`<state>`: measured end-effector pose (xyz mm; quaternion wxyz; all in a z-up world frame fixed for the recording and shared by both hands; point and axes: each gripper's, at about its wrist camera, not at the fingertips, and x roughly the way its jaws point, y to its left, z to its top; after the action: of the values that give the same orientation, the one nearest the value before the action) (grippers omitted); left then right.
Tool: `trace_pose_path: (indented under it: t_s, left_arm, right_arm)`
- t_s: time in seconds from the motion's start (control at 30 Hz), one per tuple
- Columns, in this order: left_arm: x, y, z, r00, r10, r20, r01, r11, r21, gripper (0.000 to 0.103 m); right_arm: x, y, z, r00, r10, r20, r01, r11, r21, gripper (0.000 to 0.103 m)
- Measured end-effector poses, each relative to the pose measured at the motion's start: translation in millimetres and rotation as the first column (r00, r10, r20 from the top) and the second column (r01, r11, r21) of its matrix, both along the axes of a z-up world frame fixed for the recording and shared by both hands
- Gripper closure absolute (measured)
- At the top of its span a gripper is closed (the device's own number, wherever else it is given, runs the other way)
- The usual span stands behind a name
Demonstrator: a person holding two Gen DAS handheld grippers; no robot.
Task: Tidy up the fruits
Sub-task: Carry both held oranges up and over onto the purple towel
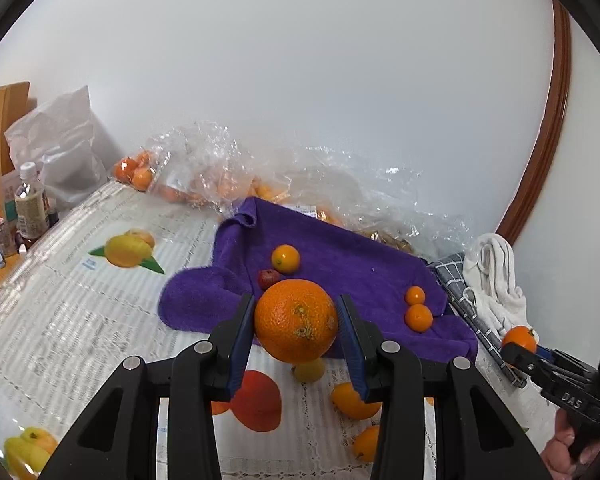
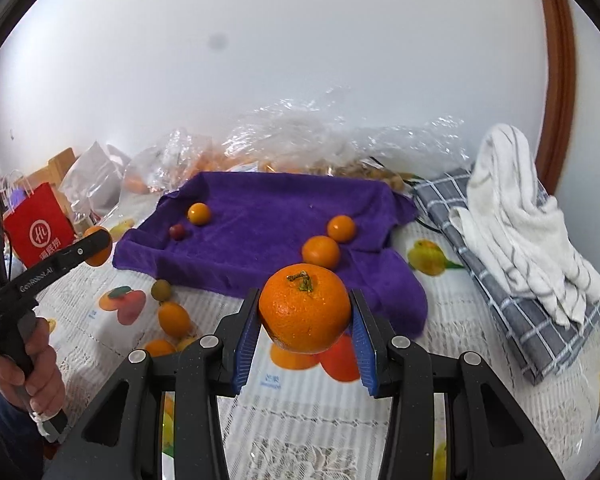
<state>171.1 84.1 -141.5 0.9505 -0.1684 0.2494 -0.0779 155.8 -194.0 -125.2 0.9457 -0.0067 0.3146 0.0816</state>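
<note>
Both hand-held grippers are loaded: the left gripper (image 1: pixel 296 320) pinches a large orange (image 1: pixel 296 322) between its blue pads, and the right gripper (image 2: pixel 305 316) clamps a stemmed mandarin (image 2: pixel 305 314) the same way, each fruit held clear above the printed tablecloth (image 1: pixel 80 320).

The biggest risk is a drop. Each round fruit is caught only at its sides, so a jolt or a slackened grip could let it roll out onto the loose fruits lying on the tablecloth below and scatter them.

Next, the purple towel (image 2: pixel 268 216) already carries two small oranges (image 2: pixel 321 252) on one side and a small orange (image 2: pixel 199 213) with a dark red fruit (image 2: pixel 177 231) on the other; a careless placement could knock these together and spoil the sorting.

Hidden matters: the clear plastic bags (image 1: pixel 220 168) blur their contents, so the fruit inside cannot be counted. The gripper bodies cover the cloth nearest the person, and the dark red fruit is too small to identify.
</note>
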Motion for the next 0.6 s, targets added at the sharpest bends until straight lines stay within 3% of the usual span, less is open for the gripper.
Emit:
trace_pose_path:
  t_s: [0.2,0.37,0.6]
  left_arm:
    - [5,17,18,0.999,0.04,0.004,-0.04,0.999,0.01,0.064]
    - [19,31,31,0.997,0.081,0.004,-0.081,0.996,-0.029,0.064]
    - [49,25,43,0.998,0.065,-0.007,-0.065,0.998,0.02,0.064]
  right_arm:
    - [17,0,4,1.0,-0.003,0.006,0.003,0.999,0.034,0.06]
    - [35,-2,16,1.0,-0.019,0.025,0.018,0.999,0.039,0.06]
    - [67,-10,29,0.998,-0.046,0.046,0.046,0.999,0.01,0.06]
